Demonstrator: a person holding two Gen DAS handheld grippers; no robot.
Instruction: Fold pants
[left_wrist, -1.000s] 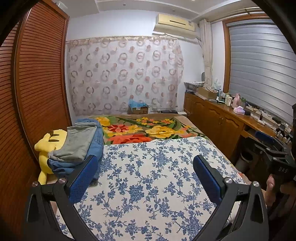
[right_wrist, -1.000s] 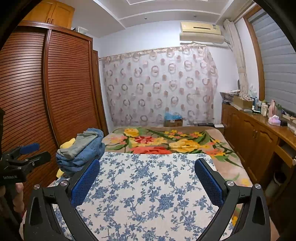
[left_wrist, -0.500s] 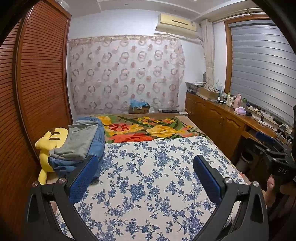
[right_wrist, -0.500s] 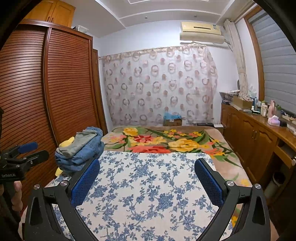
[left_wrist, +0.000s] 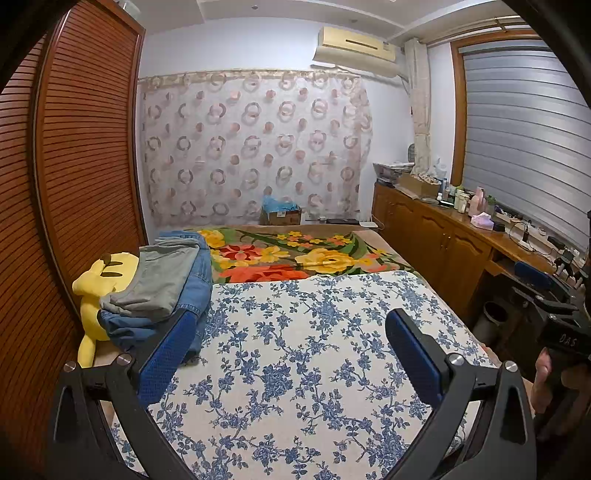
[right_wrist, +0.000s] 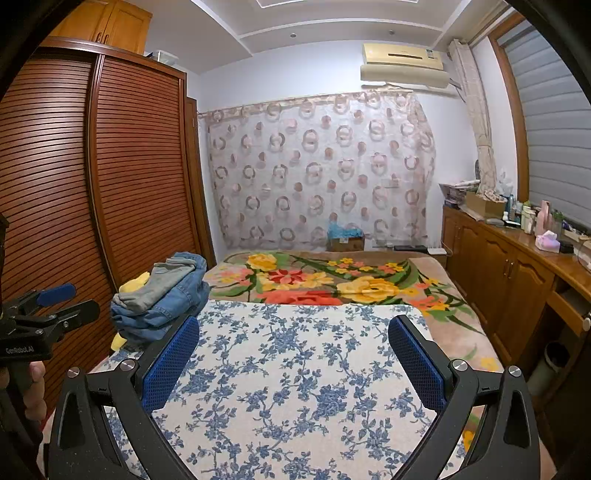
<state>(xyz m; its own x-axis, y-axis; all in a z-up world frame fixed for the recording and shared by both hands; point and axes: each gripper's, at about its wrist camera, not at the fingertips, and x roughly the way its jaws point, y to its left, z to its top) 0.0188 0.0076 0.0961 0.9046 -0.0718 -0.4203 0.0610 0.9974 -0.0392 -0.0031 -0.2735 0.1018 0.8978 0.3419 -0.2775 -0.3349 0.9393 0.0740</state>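
You hold both the left gripper (left_wrist: 291, 354) and right gripper (right_wrist: 293, 360) with jaws apart and empty above the bed (left_wrist: 295, 369). The pants (left_wrist: 159, 291) sit heaped at its left edge; whether folded already or awaiting folding, you cannot tell.

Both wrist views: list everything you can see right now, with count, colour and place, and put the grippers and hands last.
Pants pile: grey pair on blue jeans, bed's left edge.
Plush toy: one, yellow, under the pile.
Bedspread: one, white with blue flowers, near half of bed.
Blanket: one, orange and yellow flowers, far half.
Wardrobe: brown louvred doors, left.
Curtain: one, ring pattern, back wall.
Air conditioner: one, cream, above curtain.
Cardboard box: one, beyond the bed.
Cabinets: wooden, right, bottles on top.
Left gripper: blue pads, open, empty.
Right gripper: blue pads, open, empty.
Hands: two, on handles.
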